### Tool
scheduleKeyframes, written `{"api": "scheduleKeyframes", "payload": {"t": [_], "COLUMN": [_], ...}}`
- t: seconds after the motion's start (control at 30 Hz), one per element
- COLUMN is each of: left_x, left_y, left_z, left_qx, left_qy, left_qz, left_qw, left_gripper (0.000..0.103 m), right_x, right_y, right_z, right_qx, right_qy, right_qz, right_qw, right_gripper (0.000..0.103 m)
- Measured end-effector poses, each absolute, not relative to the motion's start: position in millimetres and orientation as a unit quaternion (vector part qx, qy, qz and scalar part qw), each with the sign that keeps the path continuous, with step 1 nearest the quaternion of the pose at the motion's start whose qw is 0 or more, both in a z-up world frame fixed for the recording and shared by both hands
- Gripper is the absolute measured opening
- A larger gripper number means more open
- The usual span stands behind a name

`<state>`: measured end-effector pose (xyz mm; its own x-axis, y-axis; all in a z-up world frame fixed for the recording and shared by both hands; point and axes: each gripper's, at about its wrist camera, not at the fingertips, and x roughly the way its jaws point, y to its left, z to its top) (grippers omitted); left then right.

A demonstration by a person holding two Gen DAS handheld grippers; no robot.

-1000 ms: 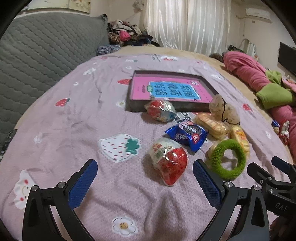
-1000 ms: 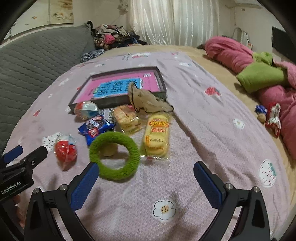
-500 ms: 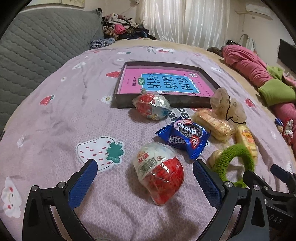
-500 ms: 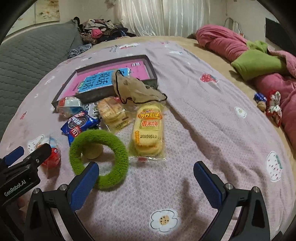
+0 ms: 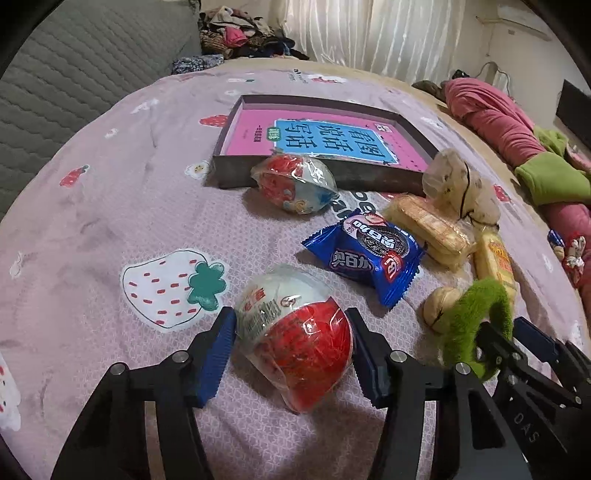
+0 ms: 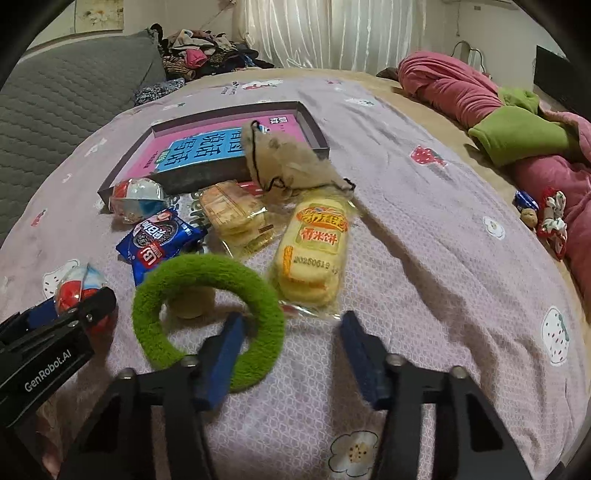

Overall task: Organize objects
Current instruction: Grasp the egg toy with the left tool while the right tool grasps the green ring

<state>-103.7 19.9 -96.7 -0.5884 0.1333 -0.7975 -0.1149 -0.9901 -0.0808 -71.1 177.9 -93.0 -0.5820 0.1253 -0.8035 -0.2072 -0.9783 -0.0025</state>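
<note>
Two sets of jaws are closing: left gripper (image 5: 291, 354) flanking a glossy egg-shaped capsule (image 5: 295, 336), right gripper (image 6: 291, 350) straddling a fuzzy green ring (image 6: 208, 317).

A bed is filling the room, wearing a lilac strawberry-print sheet (image 6: 424, 229). A grey quilted headboard (image 5: 74, 62) is rising at ten o'clock, white curtains (image 6: 332, 29) are glowing at twelve, and pink-and-green bedding (image 6: 517, 122) is lying at two.

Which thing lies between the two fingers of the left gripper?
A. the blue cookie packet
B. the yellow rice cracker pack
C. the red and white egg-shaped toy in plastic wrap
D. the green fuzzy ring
C: the left gripper's closing blue pads flank the red and white egg-shaped toy on the bedspread.
</note>
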Motion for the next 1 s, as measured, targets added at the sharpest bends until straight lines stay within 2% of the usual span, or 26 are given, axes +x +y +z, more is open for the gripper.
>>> {"api": "scheduleKeyframes", "payload": {"t": [0.07,0.17,0.47,1.0], "left_x": [-101.3,-99.7,-92.0,-88.9], "left_y": [20.1,17.2,17.5,11.1], "left_z": [-96.0,-96.8,-93.1,-89.9], "left_qx": [-0.446,-0.446,-0.444,-0.442], "left_qy": [-0.015,-0.024,-0.021,-0.033], "left_qz": [0.892,0.891,0.892,0.892], "left_qw": [0.075,0.082,0.086,0.090], "left_gripper": [0.060,0.057,0.055,0.055], "right_x": [-70.9,-68.6,-54.1,-49.9], "right_y": [177.2,176.1,178.0,178.5], "right_z": [-93.0,-91.5,-79.1,-70.7], "right_qx": [-0.447,-0.443,-0.438,-0.428], "right_qy": [0.046,0.046,0.065,0.078], "right_qz": [0.889,0.892,0.896,0.900], "right_qw": [0.090,0.083,0.038,0.012], "right_gripper": [0.031,0.020,0.017,0.013]}}
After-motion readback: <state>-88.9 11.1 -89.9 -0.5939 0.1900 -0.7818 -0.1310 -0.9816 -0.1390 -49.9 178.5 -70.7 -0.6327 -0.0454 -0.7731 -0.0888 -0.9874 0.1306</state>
